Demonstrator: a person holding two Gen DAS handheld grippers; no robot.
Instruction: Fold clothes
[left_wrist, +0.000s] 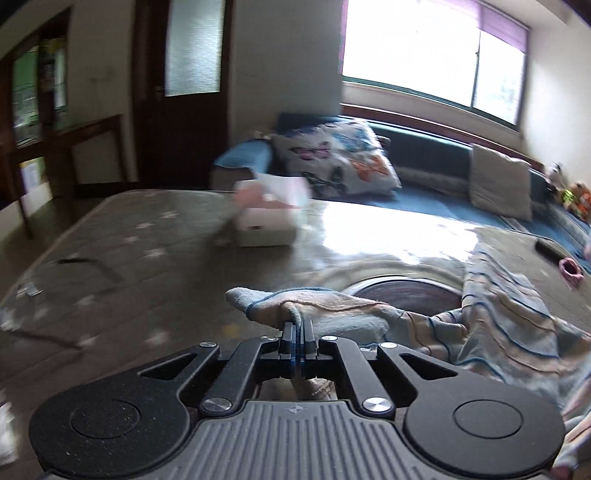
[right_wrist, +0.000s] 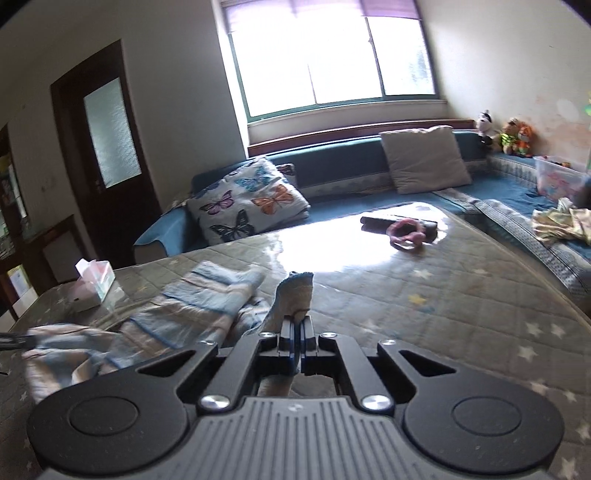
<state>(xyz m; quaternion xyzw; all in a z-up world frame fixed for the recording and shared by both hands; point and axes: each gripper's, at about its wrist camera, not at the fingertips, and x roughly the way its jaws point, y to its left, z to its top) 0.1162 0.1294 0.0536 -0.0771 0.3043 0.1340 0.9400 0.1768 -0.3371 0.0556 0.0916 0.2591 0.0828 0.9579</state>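
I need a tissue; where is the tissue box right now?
The tissue box stands on the table's far-left part in the right wrist view, just beyond the striped garment.

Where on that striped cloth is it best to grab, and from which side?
At the hemmed corners, coming in low from the near edge of the table. The striped cloth is limp, so only its edges give the fingers something thin to pinch. The left gripper and right gripper each already clamp a corner that way.
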